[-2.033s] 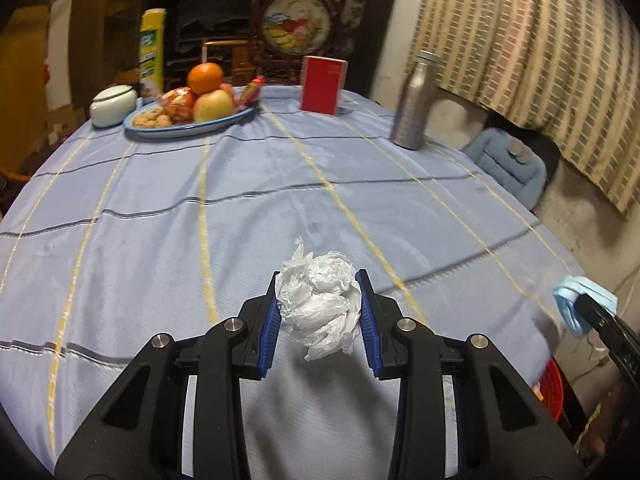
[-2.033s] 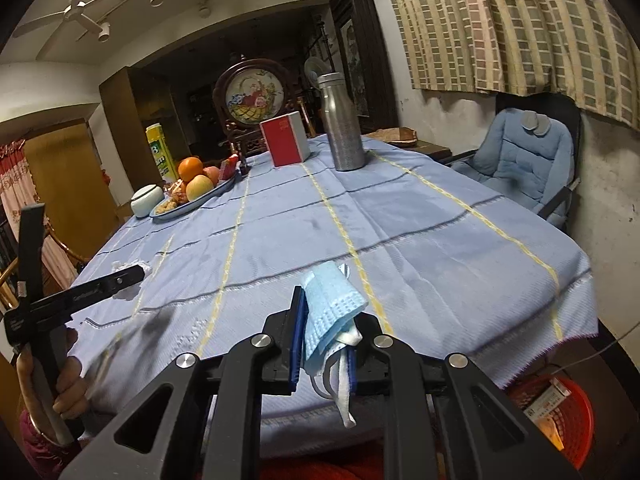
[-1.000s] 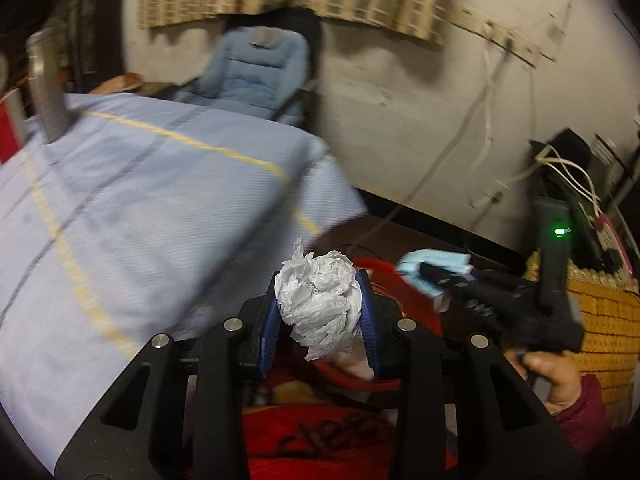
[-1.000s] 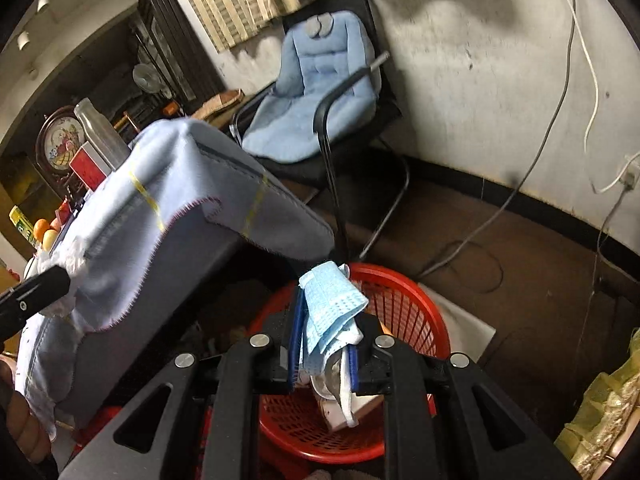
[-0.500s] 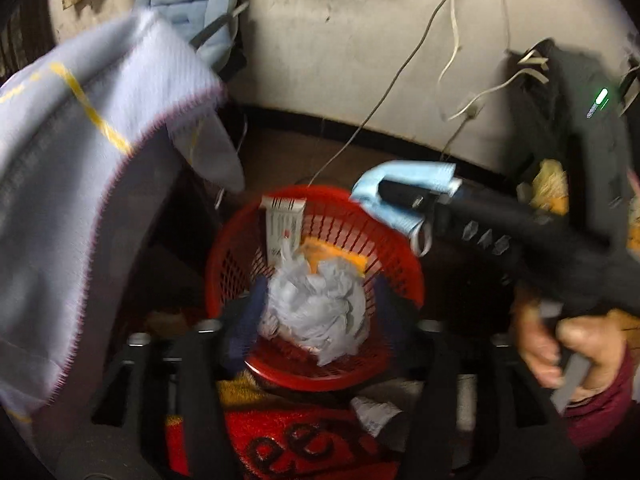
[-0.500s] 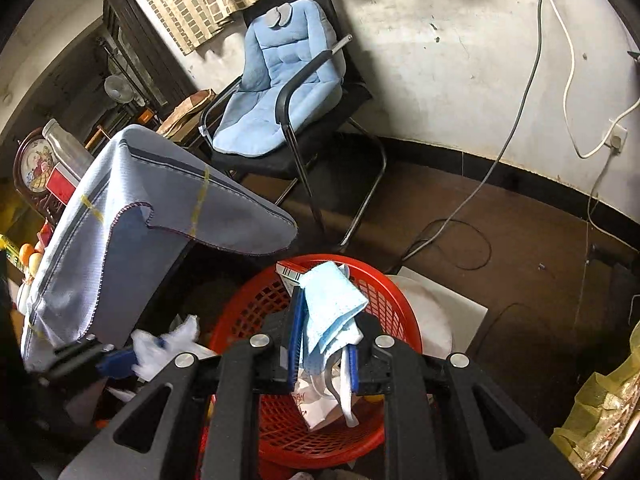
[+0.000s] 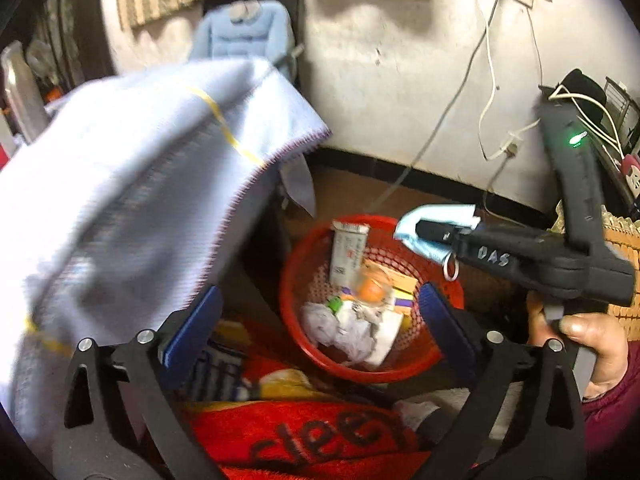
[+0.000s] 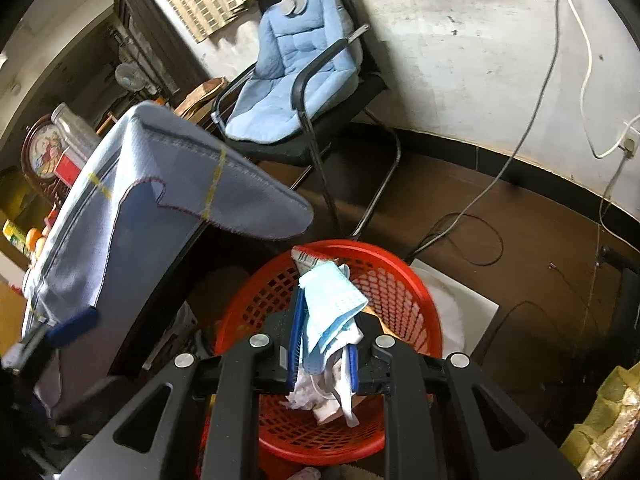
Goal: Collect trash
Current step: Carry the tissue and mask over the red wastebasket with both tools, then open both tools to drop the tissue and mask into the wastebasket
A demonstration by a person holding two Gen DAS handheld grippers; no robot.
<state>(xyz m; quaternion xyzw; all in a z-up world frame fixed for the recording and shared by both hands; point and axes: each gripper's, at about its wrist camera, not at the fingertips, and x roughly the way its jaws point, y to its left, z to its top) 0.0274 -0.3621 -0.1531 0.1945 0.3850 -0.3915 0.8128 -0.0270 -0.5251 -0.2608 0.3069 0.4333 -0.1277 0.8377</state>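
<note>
Left wrist view: our left tool [image 7: 320,312] is opening wide, nothing between its pads, over the red basket [image 7: 296,280]; our right tool [image 8: 323,344] pinches the blue mask [image 8: 332,300].

Left wrist view, angled down over the red basket [image 7: 436,354] beside the table's corner; right wrist view, closer above the same basket [image 8: 416,312]; both share basket, tablecloth [image 7: 132,184] corner, blue chair [image 8: 288,80]

A pale blue tablecloth [image 8: 120,208] with yellow stripes hangs over the table's corner. On the table stand a metal bottle [image 8: 74,130], a red box [image 8: 69,170] and a round framed picture [image 8: 42,152]. Beyond the corner, a black chair with a blue cushion [image 8: 288,80] stands against the wall. White cables [image 7: 490,76] hang down the wall.
</note>
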